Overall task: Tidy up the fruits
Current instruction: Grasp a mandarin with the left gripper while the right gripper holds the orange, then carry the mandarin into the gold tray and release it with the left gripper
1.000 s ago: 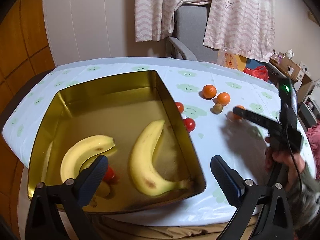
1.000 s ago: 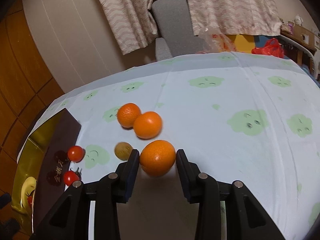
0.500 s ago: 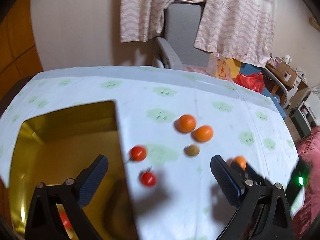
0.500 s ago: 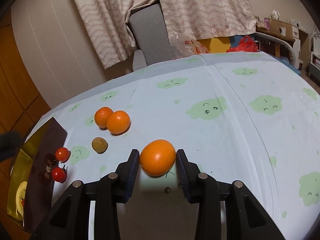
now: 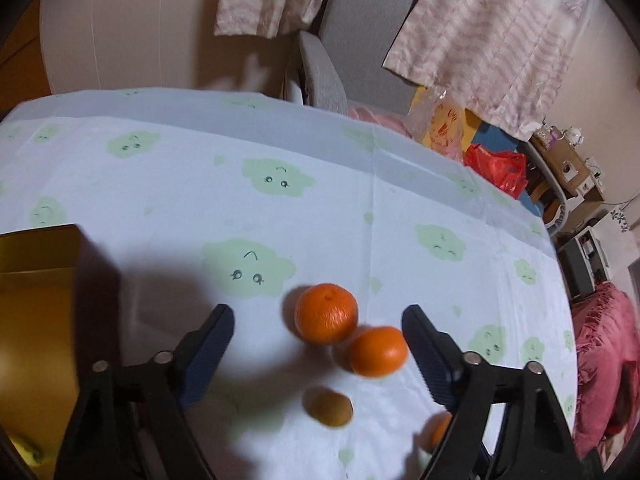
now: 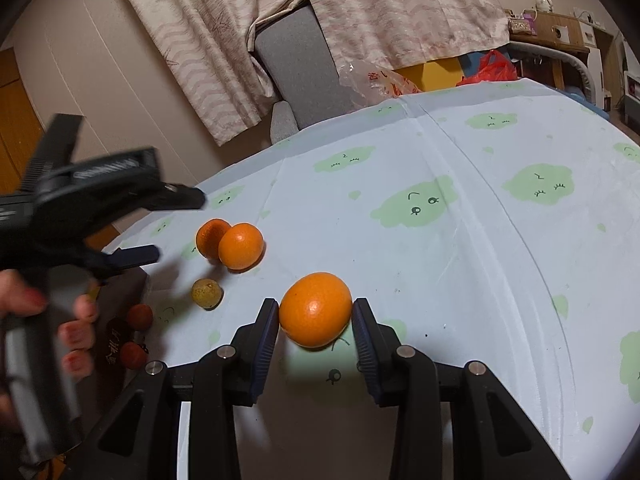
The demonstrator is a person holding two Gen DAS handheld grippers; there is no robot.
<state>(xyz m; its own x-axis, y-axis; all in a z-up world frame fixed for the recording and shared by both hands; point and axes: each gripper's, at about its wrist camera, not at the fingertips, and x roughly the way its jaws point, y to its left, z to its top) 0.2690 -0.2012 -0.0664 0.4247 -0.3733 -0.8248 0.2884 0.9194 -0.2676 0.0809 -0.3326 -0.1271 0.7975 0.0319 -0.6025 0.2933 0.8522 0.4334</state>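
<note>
My right gripper [image 6: 314, 312] is shut on a large orange [image 6: 316, 310], whose shadow falls on the cloth below it. Two tangerines [image 6: 212, 236] [image 6: 241, 246] touch each other on the table to its left, with a small brownish-green fruit [image 6: 207, 293] in front of them. My left gripper [image 5: 318, 320] is open and hovers over the same tangerines [image 5: 326, 314] [image 5: 378, 352], both lying between its fingers. The small fruit [image 5: 330, 408] sits nearer the camera. A sliver of the held orange [image 5: 436, 432] shows behind the right finger. The gold tin [image 5: 36, 280] is at the left edge.
Two cherry tomatoes [image 6: 140, 315] [image 6: 134, 354] lie beside the tin's dark outer wall [image 6: 120, 332]. A hand [image 6: 76, 312] holds the left gripper [image 6: 174, 227] at the left. A grey chair [image 5: 360, 40] stands behind the table, with bags [image 5: 496, 168] at the far right.
My left gripper swung from above the tin and its bananas to the right, over the two tangerines. The right gripper kept its hold on the orange and drew back from the other fruit.
</note>
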